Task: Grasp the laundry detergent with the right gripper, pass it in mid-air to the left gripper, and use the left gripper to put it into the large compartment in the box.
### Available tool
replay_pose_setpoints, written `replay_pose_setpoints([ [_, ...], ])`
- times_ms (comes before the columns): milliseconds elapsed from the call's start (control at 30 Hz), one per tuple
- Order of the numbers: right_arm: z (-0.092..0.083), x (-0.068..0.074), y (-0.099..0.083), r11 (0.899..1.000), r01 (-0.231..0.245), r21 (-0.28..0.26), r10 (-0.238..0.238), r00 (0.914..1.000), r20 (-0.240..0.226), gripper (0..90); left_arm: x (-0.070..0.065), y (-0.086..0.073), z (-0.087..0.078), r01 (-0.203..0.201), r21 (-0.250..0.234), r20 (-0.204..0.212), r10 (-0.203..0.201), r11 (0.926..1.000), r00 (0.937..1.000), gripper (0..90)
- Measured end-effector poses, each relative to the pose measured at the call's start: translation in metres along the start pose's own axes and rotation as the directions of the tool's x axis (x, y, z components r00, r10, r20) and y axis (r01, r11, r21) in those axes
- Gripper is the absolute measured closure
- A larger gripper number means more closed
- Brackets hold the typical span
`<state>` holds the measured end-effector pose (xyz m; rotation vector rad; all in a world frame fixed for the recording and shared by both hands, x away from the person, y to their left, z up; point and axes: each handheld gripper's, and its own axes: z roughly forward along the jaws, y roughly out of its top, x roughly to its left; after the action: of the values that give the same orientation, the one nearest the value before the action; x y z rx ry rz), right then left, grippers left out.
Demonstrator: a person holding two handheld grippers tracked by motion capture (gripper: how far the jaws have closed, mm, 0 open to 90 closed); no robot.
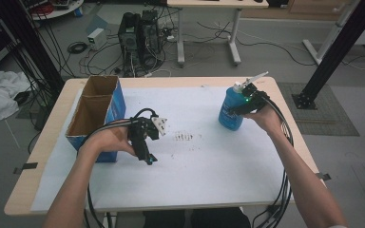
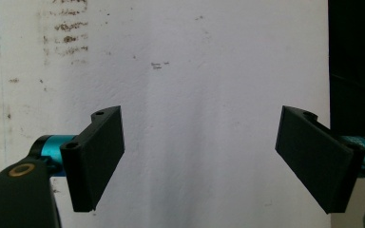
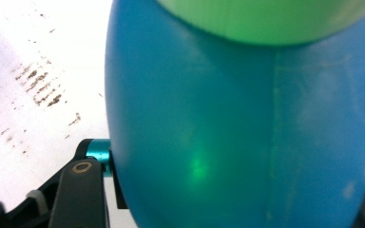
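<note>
The blue plastic spray bottle [image 1: 231,111], upright at the far right of the white-covered counter [image 1: 209,166], is grasped by the right gripper [image 1: 240,108] but not yet lifted, while the left gripper [image 1: 148,156] is held released over bare counter beside the open cardboard box [image 1: 97,116].

Two forearms reach in from the near edge. The left hand [image 1: 108,141] holds the left gripper [image 1: 147,154] angled downward, jaws wide apart. The right gripper [image 1: 235,110] points leftward, its jaws pressed against something held.
</note>
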<state>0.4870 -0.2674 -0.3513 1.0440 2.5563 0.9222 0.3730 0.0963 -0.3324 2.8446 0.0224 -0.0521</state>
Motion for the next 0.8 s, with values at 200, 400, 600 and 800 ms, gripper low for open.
replay_pose_setpoints([
  [200,0.0004,-0.0007,-0.0008,1.000,0.000,-0.004,0.000,1.0000,0.009,40.6,-0.0003,-0.0004,0.0000,0.000,-0.002,-0.001,0.000,1.0000,1.0000,16.7],
  [400,0.0011,-0.0011,-0.0014,1.000,-0.004,-0.014,0.004,1.0000,0.007,41.5,-0.0010,-0.0008,0.0012,0.006,-0.001,0.002,-0.006,1.0000,1.0000,16.7],
  [600,0.0012,-0.0016,-0.0054,0.998,-0.025,-0.051,0.025,0.9997,0.001,43.2,-0.0008,-0.0005,0.0006,0.000,-0.001,-0.002,0.000,1.0000,1.0000,16.7],
  [800,0.0009,-0.0015,-0.0062,0.998,-0.022,-0.053,0.022,0.9997,-0.005,44.0,-0.0015,-0.0012,0.0002,0.008,-0.010,-0.003,-0.008,0.9999,1.0000,16.7],
])
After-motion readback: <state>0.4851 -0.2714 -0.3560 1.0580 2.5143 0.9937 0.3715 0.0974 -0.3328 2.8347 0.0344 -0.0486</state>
